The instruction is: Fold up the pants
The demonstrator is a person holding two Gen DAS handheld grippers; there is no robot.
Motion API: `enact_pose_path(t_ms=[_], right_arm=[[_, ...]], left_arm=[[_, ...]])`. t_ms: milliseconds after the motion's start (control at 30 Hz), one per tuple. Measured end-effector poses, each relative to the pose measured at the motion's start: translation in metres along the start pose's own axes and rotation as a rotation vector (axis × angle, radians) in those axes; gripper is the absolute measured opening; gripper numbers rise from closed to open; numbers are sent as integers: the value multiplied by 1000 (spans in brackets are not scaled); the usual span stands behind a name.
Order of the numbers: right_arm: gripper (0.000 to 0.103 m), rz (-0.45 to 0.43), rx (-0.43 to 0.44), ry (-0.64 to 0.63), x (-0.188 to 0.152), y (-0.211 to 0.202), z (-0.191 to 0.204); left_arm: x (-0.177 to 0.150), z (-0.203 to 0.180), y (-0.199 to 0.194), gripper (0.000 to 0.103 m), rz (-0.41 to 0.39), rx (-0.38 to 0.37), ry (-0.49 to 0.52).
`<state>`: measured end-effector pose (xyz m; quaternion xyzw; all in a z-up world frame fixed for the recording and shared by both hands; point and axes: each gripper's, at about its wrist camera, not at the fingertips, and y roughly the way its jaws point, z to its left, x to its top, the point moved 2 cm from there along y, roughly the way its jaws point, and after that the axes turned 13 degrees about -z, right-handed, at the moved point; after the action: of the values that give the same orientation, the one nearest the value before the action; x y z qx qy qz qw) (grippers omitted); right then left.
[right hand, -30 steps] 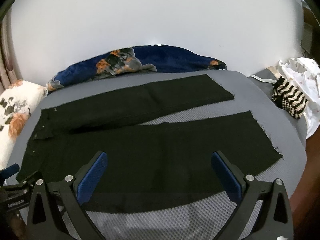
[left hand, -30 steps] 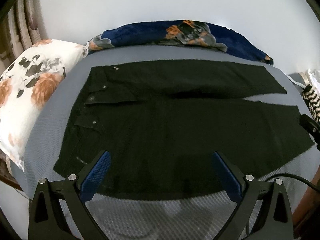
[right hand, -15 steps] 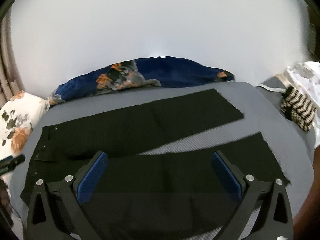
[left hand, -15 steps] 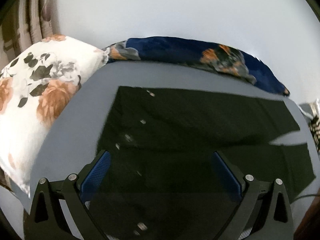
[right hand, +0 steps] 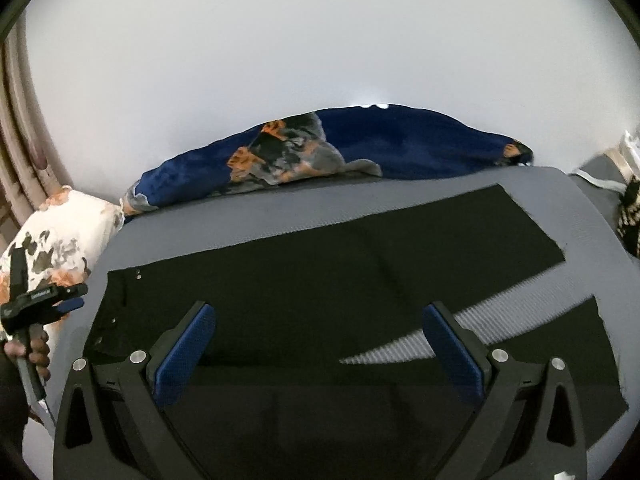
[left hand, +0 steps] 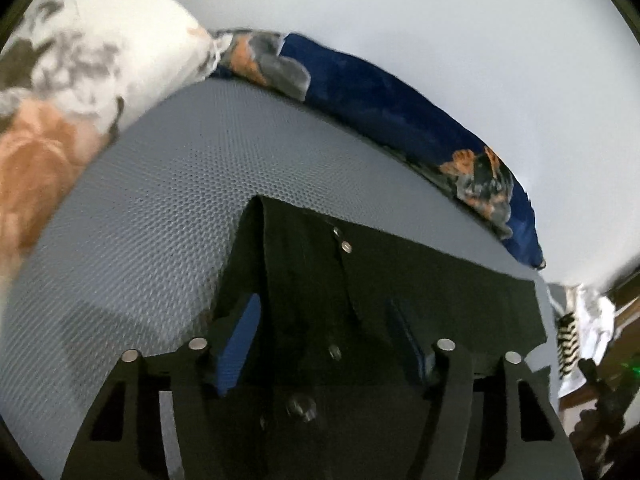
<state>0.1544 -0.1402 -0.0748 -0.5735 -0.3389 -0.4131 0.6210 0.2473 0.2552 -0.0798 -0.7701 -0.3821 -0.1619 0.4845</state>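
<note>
Black pants (right hand: 320, 280) lie flat on a grey mesh bed (right hand: 240, 220), waist at the left, both legs running right with a grey gap between them. My left gripper (left hand: 324, 320) is open, low over the waistband (left hand: 312, 264) with its metal snaps, jaws narrower than before. It also shows at the left edge of the right wrist view (right hand: 60, 300), held in a hand. My right gripper (right hand: 320, 336) is wide open above the near leg, around mid-thigh.
A white floral pillow (left hand: 80, 80) lies at the head end on the left. A dark blue floral blanket (right hand: 360, 148) runs along the far edge by the wall. A black-and-white striped cloth (right hand: 628, 216) sits at the right end.
My left gripper moved forward and left to the waistband and its jaws came partly together. My right gripper advanced and dropped over the near leg.
</note>
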Motion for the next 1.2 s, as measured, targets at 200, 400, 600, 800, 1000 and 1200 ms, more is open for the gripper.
enact_pose_path(t_ms=[200,400,600,800,1000,1200], right_arm=[[103,43,-3,-43,4,38,15],[103,83,17,-56,4,68,32],[103,92,39,-72,5,88,43],[103,99,68,-102,6,110,53],[103,132,137,-146,7,140,62],[103,213,274,-290,11,182,72]], left_arm=[[15,24,40,55,75,-102,-97],[28,43,69,55,139,-113,-183],[34,46,87,38,215,-223,-251],[40,37,100,26,248,-258,-234],[41,33,128,26,275,-275,-283],[37,26,124,14,213,-276,-299]])
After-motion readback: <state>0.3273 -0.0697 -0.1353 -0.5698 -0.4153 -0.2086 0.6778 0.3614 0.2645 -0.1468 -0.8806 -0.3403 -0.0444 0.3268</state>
